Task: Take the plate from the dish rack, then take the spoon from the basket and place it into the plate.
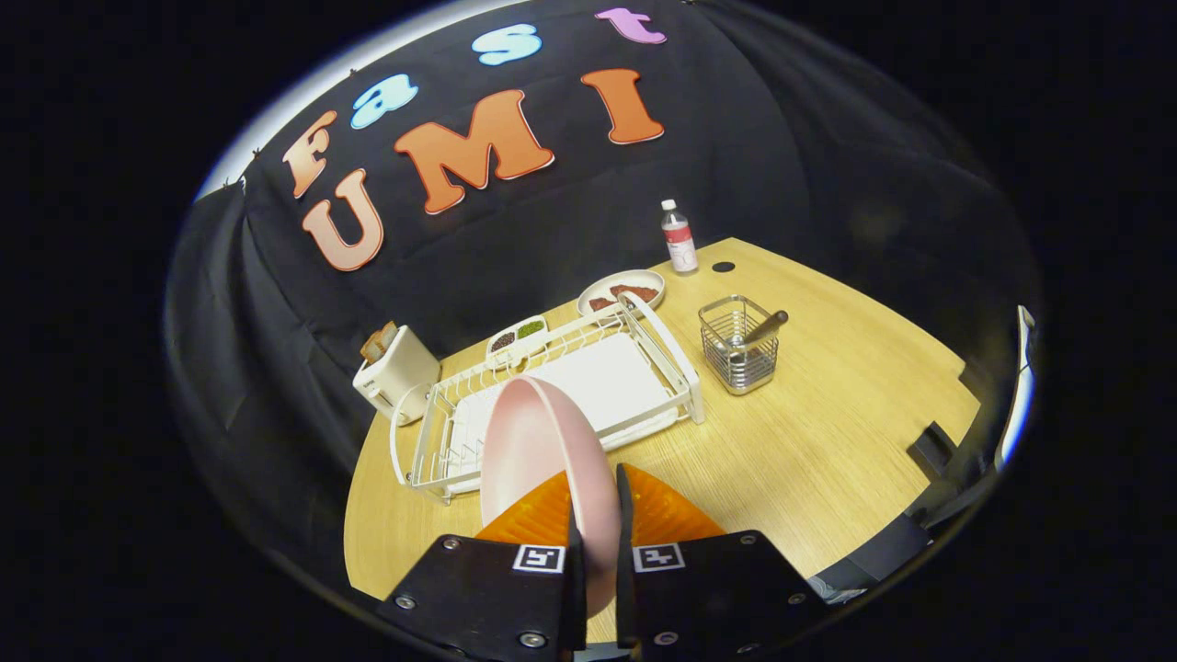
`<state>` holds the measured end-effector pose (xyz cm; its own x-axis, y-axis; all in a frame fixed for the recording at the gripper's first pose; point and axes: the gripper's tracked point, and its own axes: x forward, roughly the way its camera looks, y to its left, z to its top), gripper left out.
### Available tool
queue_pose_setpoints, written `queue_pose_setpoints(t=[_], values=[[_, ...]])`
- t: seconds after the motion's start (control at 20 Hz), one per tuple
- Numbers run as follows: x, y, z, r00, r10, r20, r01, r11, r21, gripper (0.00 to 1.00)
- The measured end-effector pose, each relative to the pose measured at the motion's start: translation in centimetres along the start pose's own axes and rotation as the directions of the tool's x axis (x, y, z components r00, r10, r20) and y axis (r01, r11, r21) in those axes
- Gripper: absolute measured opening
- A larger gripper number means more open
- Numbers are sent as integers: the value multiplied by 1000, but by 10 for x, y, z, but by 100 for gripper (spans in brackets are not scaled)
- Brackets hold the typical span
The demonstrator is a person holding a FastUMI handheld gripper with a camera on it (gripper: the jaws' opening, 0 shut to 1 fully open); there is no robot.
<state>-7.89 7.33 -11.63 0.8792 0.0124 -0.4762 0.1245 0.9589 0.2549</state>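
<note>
**Plate held on edge above the table, spoon waiting in the basket**

Gripper view: the gripper (598,542) is clenched on the pink plate (542,460), both fingers pressing its rim from either side. The plate stands on edge, close to upright and leaning a little away from the camera toward the dish rack (552,395). Its face turns to the left and its back to the right, so that its broad plane runs forward along the fingers. A pinch on the rim is probably the only way two narrow fingers can carry something this wide and flat, and it suits a plate that stood upright in rack slots. The plate hangs above the near edge of the wooden tabletop (828,441), in front of the rack's near end, clear of the wires as far as can be told.

The white rack lies along the middle of the tabletop, its long side running from the near left toward the far right. Just off its far right end stands the wire basket (738,354), near the right-hand edge of the table. The spoon (761,328) stands in it handle up, leaning to the right, its long axis tilted off vertical and its bowl down inside the basket. The raised handle offers the fingers something to take.

Judging from this, the plate is out of the rack but not yet set down.
</note>
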Motion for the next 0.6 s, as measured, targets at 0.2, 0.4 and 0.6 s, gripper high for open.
queue_pose_setpoints(t=[0.2, 0.4, 0.6], values=[[4, -6, -23, 999, 6, -39, -3, 998, 67, 13], [12, -12, -49, 996, 16, -91, -6, 995, 104, 13], [22, -14, -71, 989, 20, -148, -1, 992, 125, 13]])
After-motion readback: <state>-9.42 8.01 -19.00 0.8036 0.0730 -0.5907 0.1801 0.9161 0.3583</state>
